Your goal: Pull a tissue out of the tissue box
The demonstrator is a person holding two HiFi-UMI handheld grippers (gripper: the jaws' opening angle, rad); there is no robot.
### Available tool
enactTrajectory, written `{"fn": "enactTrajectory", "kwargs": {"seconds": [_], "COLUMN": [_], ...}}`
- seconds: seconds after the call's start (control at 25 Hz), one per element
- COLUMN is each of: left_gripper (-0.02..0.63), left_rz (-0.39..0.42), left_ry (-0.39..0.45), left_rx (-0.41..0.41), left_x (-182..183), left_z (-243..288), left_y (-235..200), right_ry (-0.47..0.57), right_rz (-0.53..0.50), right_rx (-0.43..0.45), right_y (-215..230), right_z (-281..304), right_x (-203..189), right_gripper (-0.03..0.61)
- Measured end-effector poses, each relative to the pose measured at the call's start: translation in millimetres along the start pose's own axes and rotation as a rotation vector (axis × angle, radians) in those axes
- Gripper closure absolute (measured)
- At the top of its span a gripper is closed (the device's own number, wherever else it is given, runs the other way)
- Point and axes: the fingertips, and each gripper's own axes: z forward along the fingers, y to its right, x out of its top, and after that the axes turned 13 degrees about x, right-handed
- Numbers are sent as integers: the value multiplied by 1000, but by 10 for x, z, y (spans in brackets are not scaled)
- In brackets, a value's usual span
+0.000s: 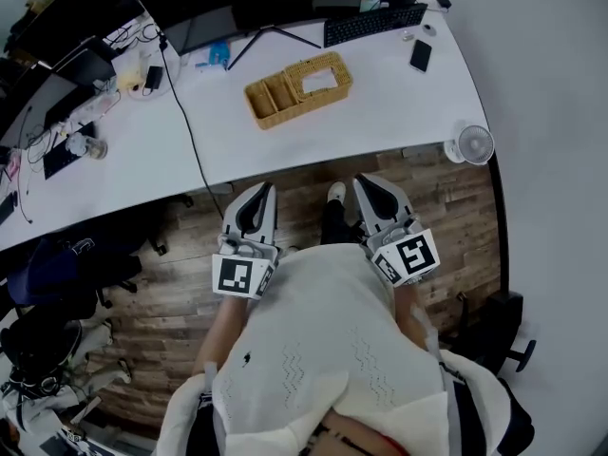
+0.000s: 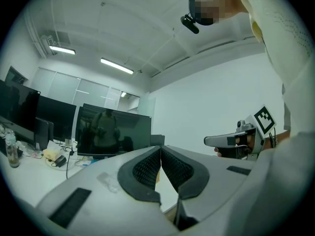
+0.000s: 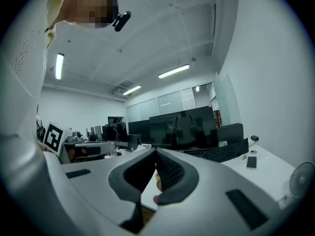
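A woven wicker tissue box [image 1: 320,77] with white tissue showing in its top slot sits on the white desk [image 1: 399,103], joined to an open wicker tray part [image 1: 268,99]. Both grippers are held close to the person's body over the wooden floor, well short of the desk edge. My left gripper [image 1: 257,191] is shut and empty; its jaws meet at the tip [image 2: 160,149]. My right gripper [image 1: 370,182] is also shut with nothing in it [image 3: 156,152]. The left gripper view also shows the right gripper [image 2: 236,139], and the right gripper view shows the left gripper [image 3: 83,146].
A keyboard [image 1: 375,24], a phone [image 1: 421,55] and dark monitors [image 3: 182,129] stand at the desk's back. A small white fan [image 1: 474,144] sits at the desk's right corner. Cables, a bottle [image 1: 85,146] and a black chair [image 1: 57,264] are at the left.
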Motion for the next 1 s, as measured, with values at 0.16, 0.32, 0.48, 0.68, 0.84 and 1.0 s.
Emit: {"fn": "enactTrajectory", "kwargs": {"seconds": [0.16,0.32,0.48,0.68,0.84,1.0], "left_gripper": [600,600,600,600,600,600], "left_rz": [-6,-15,-22,-9,5,-3], "left_ry": [0,5,-2,12,10,4], "left_rx": [28,64,81,86,93,104], "left_x": [58,123,135,183,150,86], "left_z": [356,697,1026,1397,1622,1808], "left_y": [-34,-42,-3,141,232,320], "right_ry": [-20,-46,-68,-74,-74,-80], "right_rz": [-11,-27,-60,-62,-57,-62], "right_rx": [28,73,100,123,139,163], "right_y": [311,632,933,1288,1539,1741], "right_z": [185,368,498,538,537,539], "right_x": [92,187,300,355,359,337], "right_gripper": [577,577,577,577,577,577]}}
